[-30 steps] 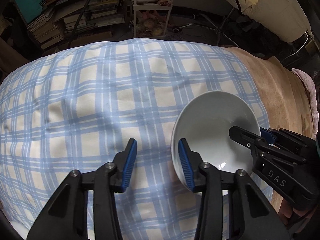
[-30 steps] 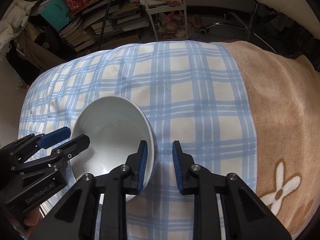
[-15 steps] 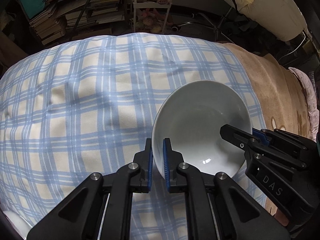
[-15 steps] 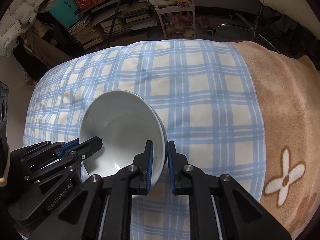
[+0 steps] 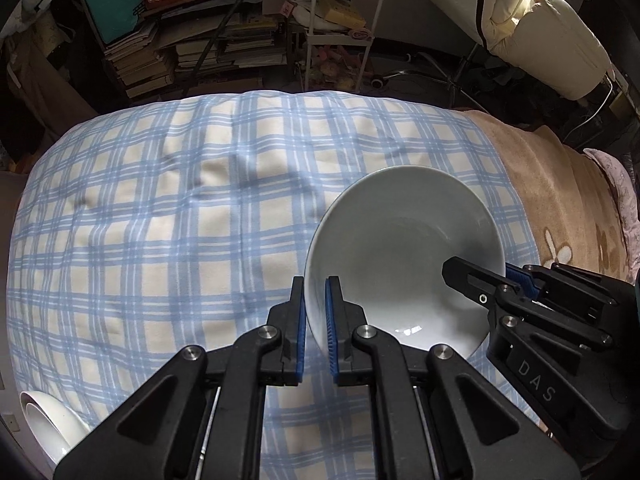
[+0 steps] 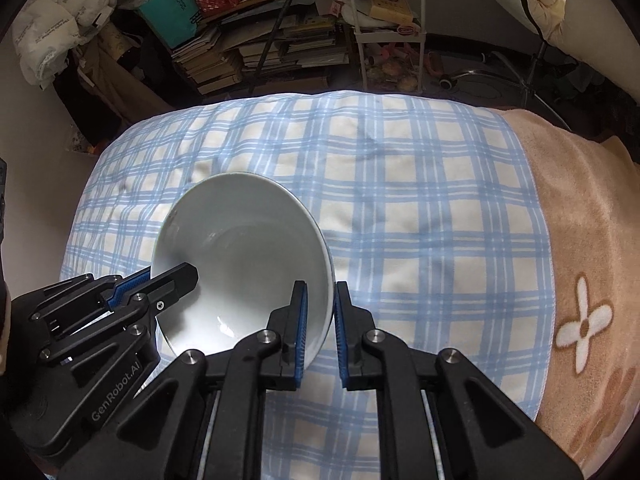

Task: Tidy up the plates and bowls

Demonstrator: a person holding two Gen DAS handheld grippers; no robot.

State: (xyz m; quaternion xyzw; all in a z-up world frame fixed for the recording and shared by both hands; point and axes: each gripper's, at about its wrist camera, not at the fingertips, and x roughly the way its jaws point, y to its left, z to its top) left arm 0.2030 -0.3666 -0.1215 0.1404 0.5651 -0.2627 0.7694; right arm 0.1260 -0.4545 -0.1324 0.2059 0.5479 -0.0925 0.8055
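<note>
A white bowl (image 5: 404,248) is held above the blue plaid cloth (image 5: 168,208). My left gripper (image 5: 315,288) is shut on its left rim, one finger inside and one outside. My right gripper (image 6: 319,290) is shut on the opposite rim of the same bowl (image 6: 240,248). Each gripper shows in the other's view: the right one at the right of the left wrist view (image 5: 520,292), the left one at the left of the right wrist view (image 6: 132,292). Another white bowl (image 5: 52,428) lies at the lower left edge of the left wrist view.
A tan blanket with white flower prints (image 6: 580,280) covers the right side of the bed. Beyond the far edge are stacked books (image 5: 140,64), a white shelf rack (image 5: 340,20) and a cream cushion (image 5: 552,40).
Both grippers closed on the bowl's rim, from open a second ago. The bowl has since risen off the cloth, and the view has pulled back.
</note>
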